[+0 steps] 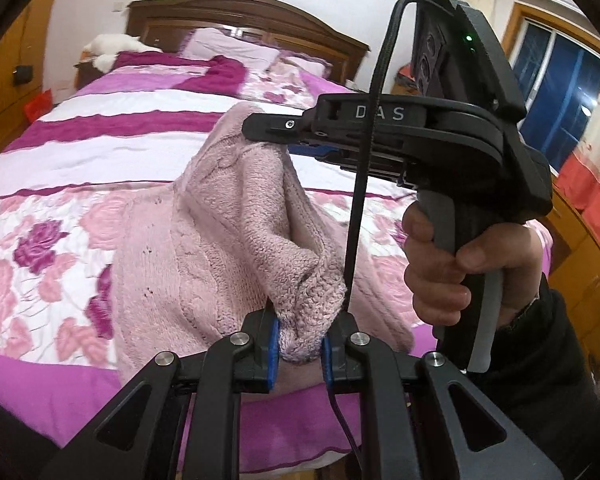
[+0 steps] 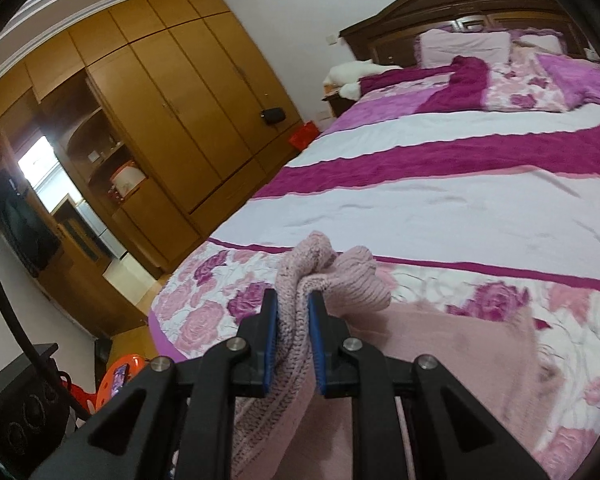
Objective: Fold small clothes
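left wrist view: the pink knitted sweater [image 1: 228,240] hangs lifted over the bed [image 1: 80,152], its lower part draping down to the flowered quilt. my left tool [image 1: 298,350] is clamped narrow on a fluffy bunched edge of it, blue pads pressing the knit from both sides. my right tool [image 1: 260,126] sits higher and beyond, pinching another fold near the top, with my right hand [image 1: 448,264] wrapped around its grip. right wrist view shows that tool [image 2: 293,344] closed on a ribbed fold of the sweater [image 2: 332,272], the rest spread on the quilt. wooden wardrobe [image 2: 180,92] stands beside the bed.
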A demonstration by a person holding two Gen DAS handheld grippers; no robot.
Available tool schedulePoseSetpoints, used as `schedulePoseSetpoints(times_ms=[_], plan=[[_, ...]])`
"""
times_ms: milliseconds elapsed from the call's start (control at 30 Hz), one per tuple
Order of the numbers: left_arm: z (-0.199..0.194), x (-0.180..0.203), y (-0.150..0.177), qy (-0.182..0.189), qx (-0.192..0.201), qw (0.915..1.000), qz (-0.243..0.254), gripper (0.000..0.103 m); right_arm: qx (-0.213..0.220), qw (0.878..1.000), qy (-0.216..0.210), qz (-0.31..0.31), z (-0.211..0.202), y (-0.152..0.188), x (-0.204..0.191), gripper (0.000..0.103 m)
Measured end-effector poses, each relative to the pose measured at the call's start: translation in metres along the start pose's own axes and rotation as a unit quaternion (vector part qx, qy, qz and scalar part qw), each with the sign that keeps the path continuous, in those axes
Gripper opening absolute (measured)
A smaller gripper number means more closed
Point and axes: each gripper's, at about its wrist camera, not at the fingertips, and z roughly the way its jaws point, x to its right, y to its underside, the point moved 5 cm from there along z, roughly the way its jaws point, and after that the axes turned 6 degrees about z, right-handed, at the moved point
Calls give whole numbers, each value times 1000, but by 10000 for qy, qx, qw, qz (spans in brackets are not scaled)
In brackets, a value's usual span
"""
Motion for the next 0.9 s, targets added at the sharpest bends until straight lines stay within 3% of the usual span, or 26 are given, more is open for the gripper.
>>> schedulePoseSetpoints(times_ms=[533,900], plan=[[52,54,-4,120,-340,9981,506,0,-7,9982,219,553,-46,7,71,16],[96,62,-12,204,-606,9959,646,0,-49,9950,476,882,-67,27,114,16]])
